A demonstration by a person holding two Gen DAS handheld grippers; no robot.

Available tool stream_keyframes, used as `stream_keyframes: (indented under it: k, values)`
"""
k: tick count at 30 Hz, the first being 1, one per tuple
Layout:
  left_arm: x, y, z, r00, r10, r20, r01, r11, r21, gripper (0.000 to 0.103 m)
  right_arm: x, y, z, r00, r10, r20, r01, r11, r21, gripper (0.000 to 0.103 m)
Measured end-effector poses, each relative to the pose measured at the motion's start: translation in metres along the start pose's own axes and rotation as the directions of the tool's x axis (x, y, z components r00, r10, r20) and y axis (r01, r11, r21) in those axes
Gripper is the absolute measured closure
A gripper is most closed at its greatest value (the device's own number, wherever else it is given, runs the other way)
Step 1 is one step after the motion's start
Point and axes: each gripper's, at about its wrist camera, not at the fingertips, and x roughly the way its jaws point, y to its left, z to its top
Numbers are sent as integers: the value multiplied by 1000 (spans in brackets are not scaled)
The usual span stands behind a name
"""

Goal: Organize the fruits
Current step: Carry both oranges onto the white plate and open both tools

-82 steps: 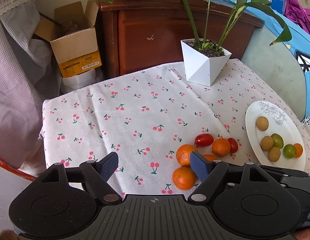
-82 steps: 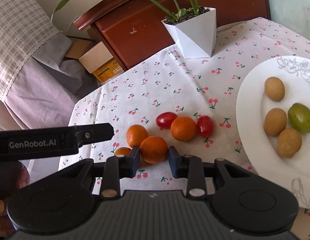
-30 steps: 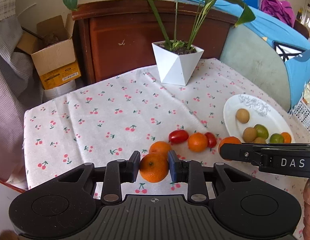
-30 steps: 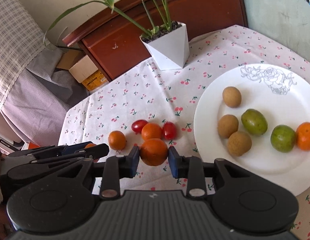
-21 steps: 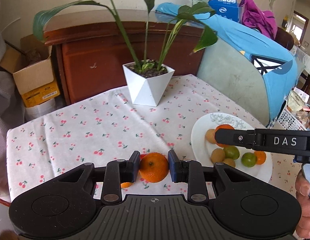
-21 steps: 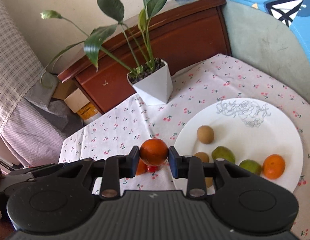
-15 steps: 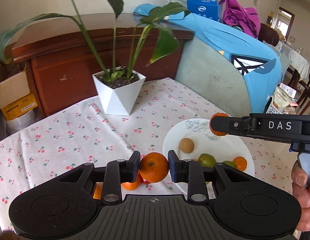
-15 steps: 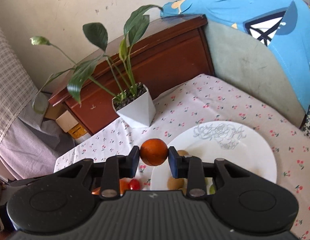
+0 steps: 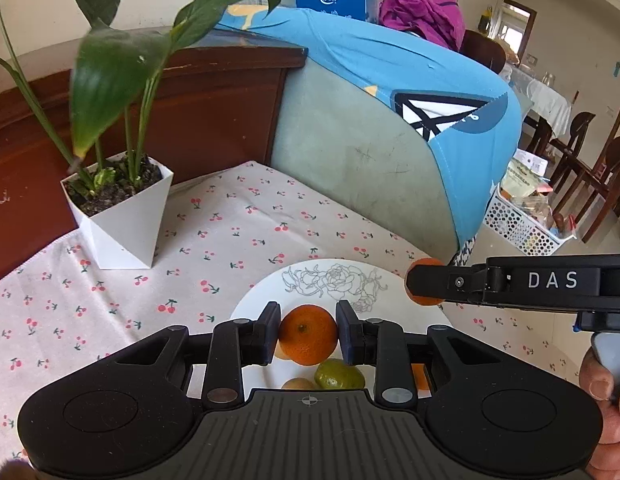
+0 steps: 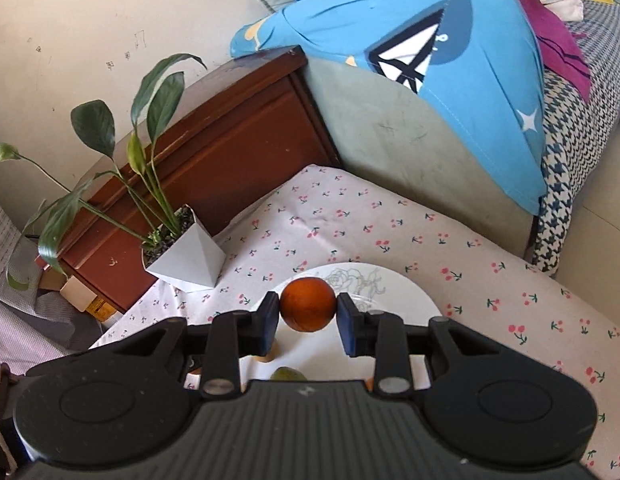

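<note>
My left gripper (image 9: 308,334) is shut on an orange (image 9: 308,334) and holds it above the white plate (image 9: 269,292) with a rose drawing. Under the jaws a green fruit (image 9: 338,376) and a brown fruit (image 9: 297,383) lie on the plate. In the left wrist view my right gripper (image 9: 424,286) reaches in from the right, level, with a second orange (image 9: 421,301) at its tip over the plate's far right rim. In the right wrist view my right gripper (image 10: 307,310) is shut on that orange (image 10: 307,310) above the plate (image 10: 406,300).
A white angular pot with a leafy plant (image 9: 121,212) stands at the far left of the cherry-print tablecloth (image 9: 237,232). Behind it is a dark wooden cabinet (image 9: 213,108). A sofa under a blue cloth (image 9: 390,92) borders the table's far right. A hand (image 9: 606,408) grips the right handle.
Both grippers have carried their oranges rightward from the loose fruit to above the plate. The loose oranges and tomatoes on the cloth have dropped out of view.
</note>
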Motion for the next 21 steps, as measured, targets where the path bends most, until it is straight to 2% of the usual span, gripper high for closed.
stream_keyframes:
  k: [12,21]
  values:
    - [35,-15,-9,999,-29,-39,31,998,60,75,15,-22,-9,997,-46,-66,54,991,119,72]
    - [33,-17,-7,998,-45,-34,46,997,55,72,20,-27,-13,993,-68,-92,82,985,151,69]
